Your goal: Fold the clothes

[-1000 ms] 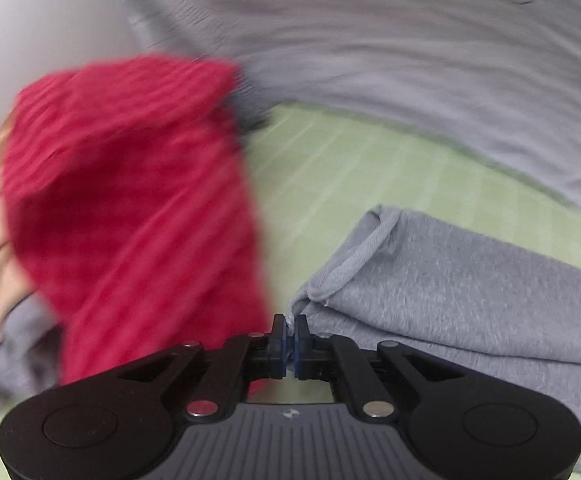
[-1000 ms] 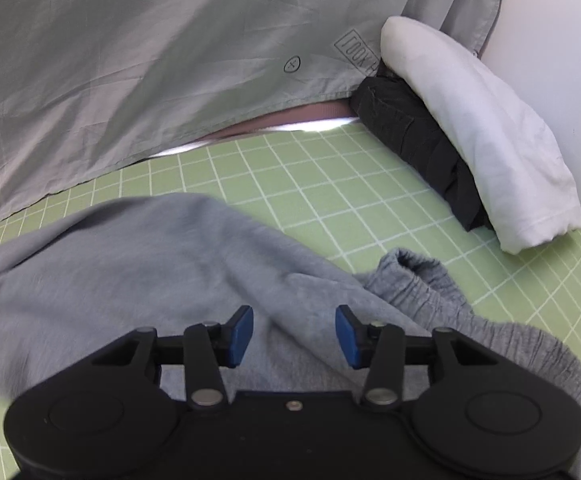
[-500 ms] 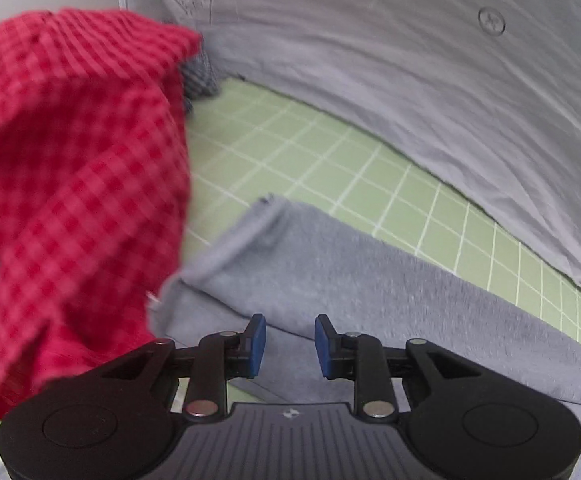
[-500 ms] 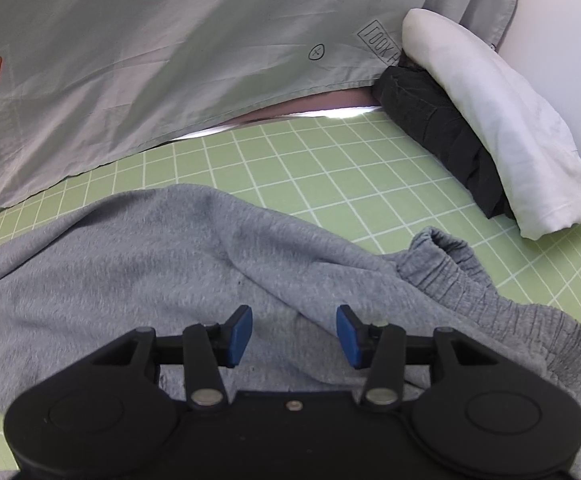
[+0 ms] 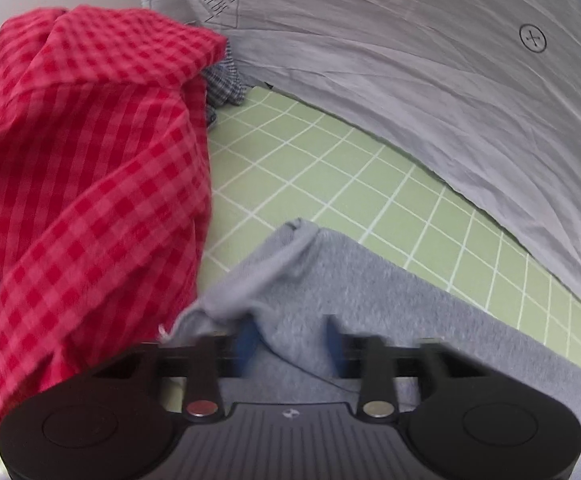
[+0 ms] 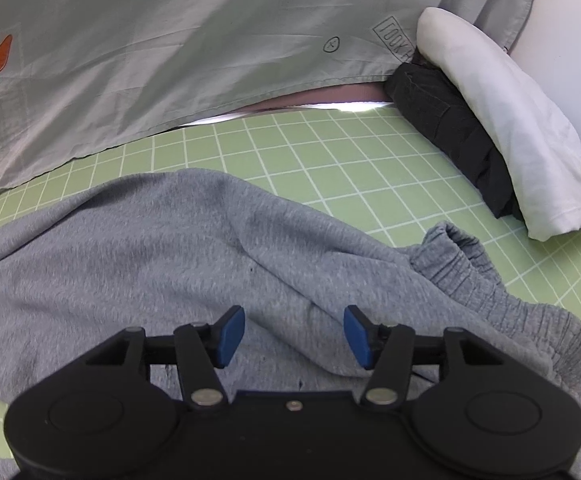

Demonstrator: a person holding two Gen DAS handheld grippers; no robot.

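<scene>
Grey sweatpants [image 6: 170, 248] lie rumpled and unfolded across the green grid mat [image 5: 330, 168], directly under both claws. The elastic waistband [image 6: 470, 280] is bunched up on the right side, and a hem corner [image 5: 298, 232] is flipped up at the left end.

Around it:
- A red checked garment [image 5: 90, 180] is heaped just left of the hem, touching it.
- A bit of blue checked cloth [image 5: 222, 88] pokes out behind the red heap.
- A pale grey sheet [image 5: 410, 60] with a carrot print [image 6: 0, 54] drapes along the far edge of the mat.
- A folded white cloth [image 6: 510, 128] sits on a folded black garment [image 6: 450, 132] at far right, clear of the pants.

My left gripper [image 5: 290, 344] is pitched down. Its jaws are motion-blurred and closing, seen apart, with a grey fold between them. My right gripper [image 6: 294, 336] is also pitched down. Its jaws are about half spread and opening over the pants, pinching nothing.
</scene>
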